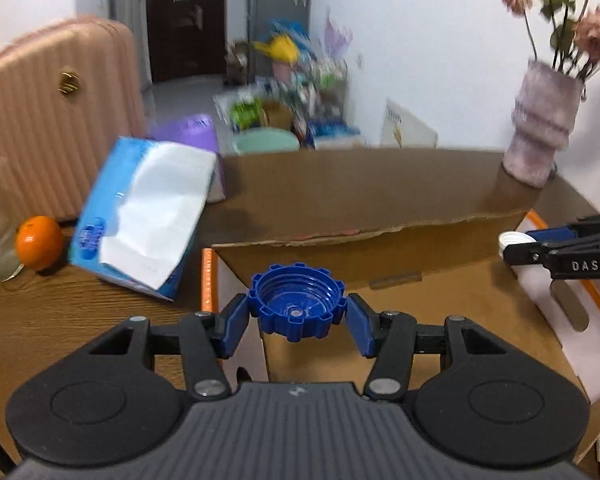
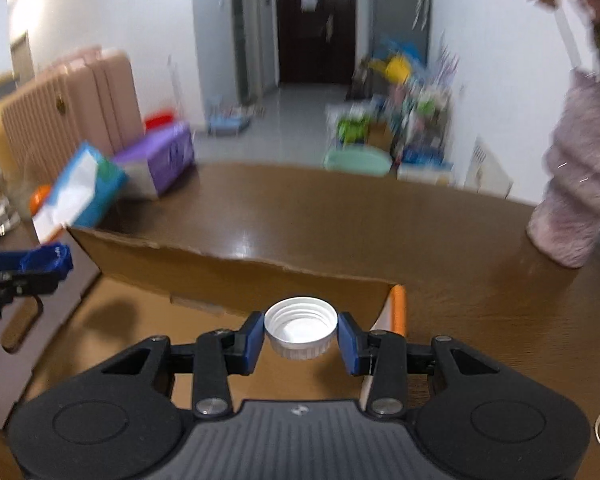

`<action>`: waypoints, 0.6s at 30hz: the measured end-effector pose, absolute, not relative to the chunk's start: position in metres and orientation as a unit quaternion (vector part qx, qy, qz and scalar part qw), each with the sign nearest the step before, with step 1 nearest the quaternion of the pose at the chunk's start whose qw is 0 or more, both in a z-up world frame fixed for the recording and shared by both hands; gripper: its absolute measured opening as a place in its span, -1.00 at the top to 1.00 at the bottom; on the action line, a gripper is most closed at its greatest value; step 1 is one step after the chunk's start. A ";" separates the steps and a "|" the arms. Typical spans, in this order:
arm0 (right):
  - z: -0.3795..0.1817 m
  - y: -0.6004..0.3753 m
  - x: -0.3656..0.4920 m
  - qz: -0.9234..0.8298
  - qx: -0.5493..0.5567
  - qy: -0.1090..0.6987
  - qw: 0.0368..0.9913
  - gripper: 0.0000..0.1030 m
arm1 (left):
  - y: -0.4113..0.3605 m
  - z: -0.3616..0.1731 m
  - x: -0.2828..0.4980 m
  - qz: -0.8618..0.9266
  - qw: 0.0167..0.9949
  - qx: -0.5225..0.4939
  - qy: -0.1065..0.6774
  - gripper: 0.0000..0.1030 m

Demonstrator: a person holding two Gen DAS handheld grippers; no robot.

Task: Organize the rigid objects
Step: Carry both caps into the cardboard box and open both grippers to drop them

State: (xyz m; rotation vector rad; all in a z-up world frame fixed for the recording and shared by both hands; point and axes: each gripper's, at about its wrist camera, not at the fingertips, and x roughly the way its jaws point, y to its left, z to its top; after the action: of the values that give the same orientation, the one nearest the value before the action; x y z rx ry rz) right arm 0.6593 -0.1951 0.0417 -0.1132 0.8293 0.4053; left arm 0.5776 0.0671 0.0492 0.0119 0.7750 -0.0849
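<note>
Left tongs [image 1: 298, 312]: clenched on blue cap [image 1: 298, 306], open side up, over cardboard box [image 1: 380, 216] near its left wall.
Right tongs [image 2: 301, 338]: clenched on white cap [image 2: 301, 327], open side up, by right wall.
Relation: box floor lies directly below both caps.
Unclear: background blurred; box's near edge cut off.

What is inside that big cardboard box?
The open brown cardboard box shows only bare floor. The blue bottle cap and white bottle cap are gripped above it. Near corners stay hidden behind the grippers.
</note>
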 end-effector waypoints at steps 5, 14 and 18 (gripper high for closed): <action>0.030 -0.174 0.684 0.192 -0.100 0.457 0.863 0.25 | 0.064 0.034 0.608 -0.062 0.900 0.038 0.430 -0.07; 0.028 -0.157 0.699 0.189 -0.143 0.490 0.839 0.03 | 0.058 0.032 0.620 -0.064 0.881 0.046 0.467 -0.09; 0.042 -0.161 0.696 0.182 -0.140 0.485 0.844 0.03 | 0.065 0.040 0.617 -0.057 0.877 0.032 0.476 -0.10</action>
State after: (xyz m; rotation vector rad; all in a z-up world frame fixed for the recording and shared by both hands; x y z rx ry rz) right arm 0.6955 -0.1608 0.0421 -0.2952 1.0239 0.3836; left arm 0.6167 0.0651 0.0399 0.0672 0.9935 -0.1192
